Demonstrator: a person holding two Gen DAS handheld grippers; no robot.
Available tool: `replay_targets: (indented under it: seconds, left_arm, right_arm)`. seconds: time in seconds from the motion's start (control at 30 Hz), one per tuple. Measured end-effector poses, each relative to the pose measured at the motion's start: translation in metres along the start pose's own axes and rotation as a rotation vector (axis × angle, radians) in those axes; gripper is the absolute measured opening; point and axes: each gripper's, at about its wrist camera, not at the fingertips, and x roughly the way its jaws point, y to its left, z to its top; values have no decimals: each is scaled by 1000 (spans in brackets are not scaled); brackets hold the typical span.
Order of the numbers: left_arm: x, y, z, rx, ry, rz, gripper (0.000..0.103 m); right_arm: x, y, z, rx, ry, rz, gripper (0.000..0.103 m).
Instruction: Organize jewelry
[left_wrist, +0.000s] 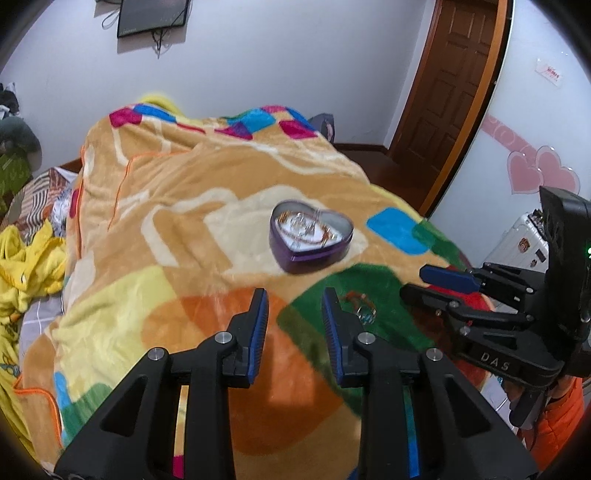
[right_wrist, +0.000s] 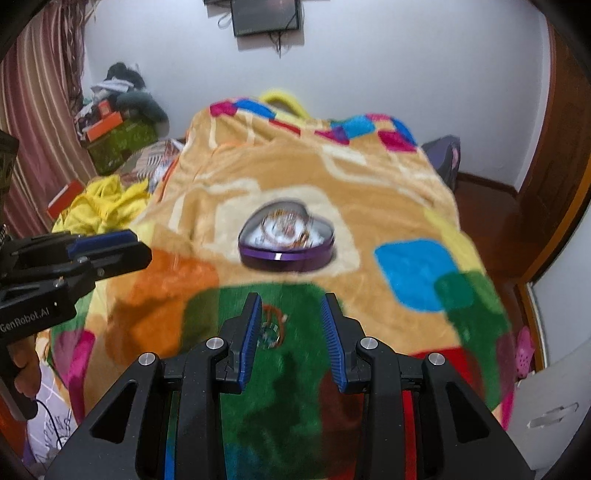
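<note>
Both jaws part-open and empty: left gripper (left_wrist: 293, 301), right gripper (right_wrist: 291, 304) over plush blanket (left_wrist: 177, 206), small bracelet (right_wrist: 272, 325) loose beside right's inner pad, heart-shaped purple tin (left_wrist: 310, 236) of jewelry beyond, clear fleece around.

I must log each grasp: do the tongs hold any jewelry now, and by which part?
Nothing is held. Both the left tongs and the right tongs are empty and open; the loose bracelet lies on the blanket.

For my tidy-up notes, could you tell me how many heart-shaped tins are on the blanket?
1: an open purple heart-shaped tin mid-blanket, holding jewelry; others may be hidden.
</note>
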Motion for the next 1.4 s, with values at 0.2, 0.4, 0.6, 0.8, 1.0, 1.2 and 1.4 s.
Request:
replay_targets:
  seconds: [0.2, 0.4, 0.6, 0.8, 1.0, 1.2, 1.4]
  left_arm:
    - [12, 7, -15, -22, 40, 6, 29]
    - [17, 10, -20, -24, 44, 10, 29]
    - [25, 10, -21, -20, 67, -8, 29]
    - [35, -3, -23, -5, 91, -37, 29]
    - [47, -20, -20, 18, 119, -79, 29]
    - [63, -36, -18, 24, 163, -122, 29]
    - [74, -51, -19, 51, 192, -150, 29]
  right_arm:
    - [22, 7, -15, 15, 66, 40, 30]
    - [39, 7, -20, 33, 98, 48, 30]
    - [44, 5, -21, 28, 85, 26, 23]
    - [36, 6, -22, 2, 50, 6, 21]
    - [27, -4, -24, 15, 37, 4, 21]
    - [30, -16, -31, 27, 80, -1, 21]
    - [23, -26, -36, 46, 94, 11, 21]
